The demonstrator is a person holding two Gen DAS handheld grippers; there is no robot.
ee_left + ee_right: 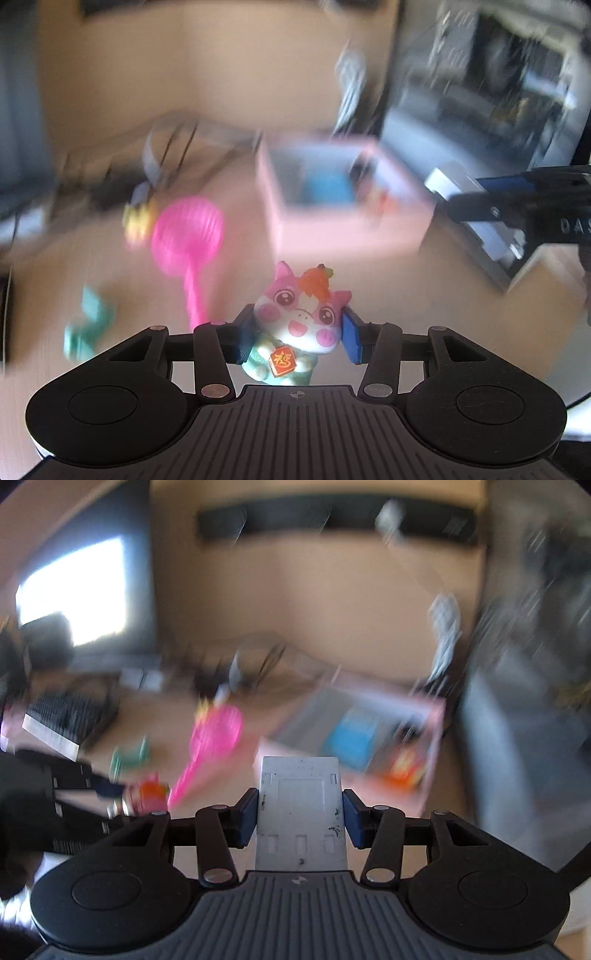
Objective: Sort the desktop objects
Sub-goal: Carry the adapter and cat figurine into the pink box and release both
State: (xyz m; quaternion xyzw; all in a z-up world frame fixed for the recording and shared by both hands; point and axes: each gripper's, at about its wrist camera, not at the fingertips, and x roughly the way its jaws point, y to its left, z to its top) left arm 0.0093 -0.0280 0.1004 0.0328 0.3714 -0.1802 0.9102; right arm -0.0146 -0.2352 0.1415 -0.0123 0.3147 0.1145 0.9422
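My left gripper (pixel 297 332) is shut on a pink and white cow figurine (pixel 299 319) with an orange tuft, held above the wooden desk. My right gripper (pixel 299 818) is shut on a flat white plastic stand (pixel 300 812); it shows in the left wrist view (pixel 517 206) at the right, beside the pink box. The pink open box (pixel 332 192) stands ahead of the figurine, with a blue item (pixel 327 186) inside. In the right wrist view the box (pixel 436 716) lies ahead to the right, and the left gripper with the figurine (pixel 147 794) is at the left.
A pink round paddle (pixel 188 232) lies on the desk left of the box, with a small yellow toy (pixel 136 221) and a teal toy (pixel 88 325) near it. A keyboard (pixel 70 716) and a monitor (pixel 85 587) stand at the left. Both views are motion-blurred.
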